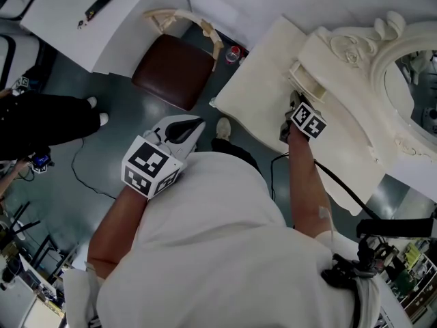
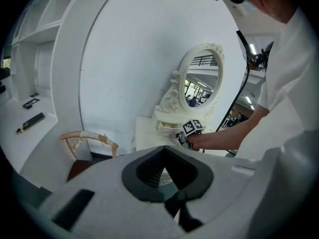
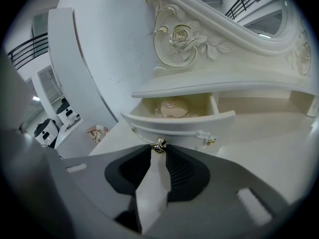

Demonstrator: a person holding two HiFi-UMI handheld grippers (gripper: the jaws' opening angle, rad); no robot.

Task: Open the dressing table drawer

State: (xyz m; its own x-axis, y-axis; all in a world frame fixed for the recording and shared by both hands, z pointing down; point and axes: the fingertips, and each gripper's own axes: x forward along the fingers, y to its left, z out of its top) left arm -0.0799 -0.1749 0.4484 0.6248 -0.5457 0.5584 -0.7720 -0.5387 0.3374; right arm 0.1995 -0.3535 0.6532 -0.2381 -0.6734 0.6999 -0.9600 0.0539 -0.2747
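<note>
The cream dressing table has its small drawer pulled out under the carved mirror frame; a pale pink item lies inside. My right gripper reaches to the drawer front, its jaws closed on the little brass drawer knob. The head view shows that gripper at the drawer, marker cube behind it. My left gripper hangs over the floor left of the table, jaws together with nothing in them. The left gripper view looks past its own jaws toward the drawer.
A brown-seated chair with a cream frame stands left of the table. The oval mirror rises at the table's back. A small red-capped bottle sits by the table corner. A person in black stands at far left.
</note>
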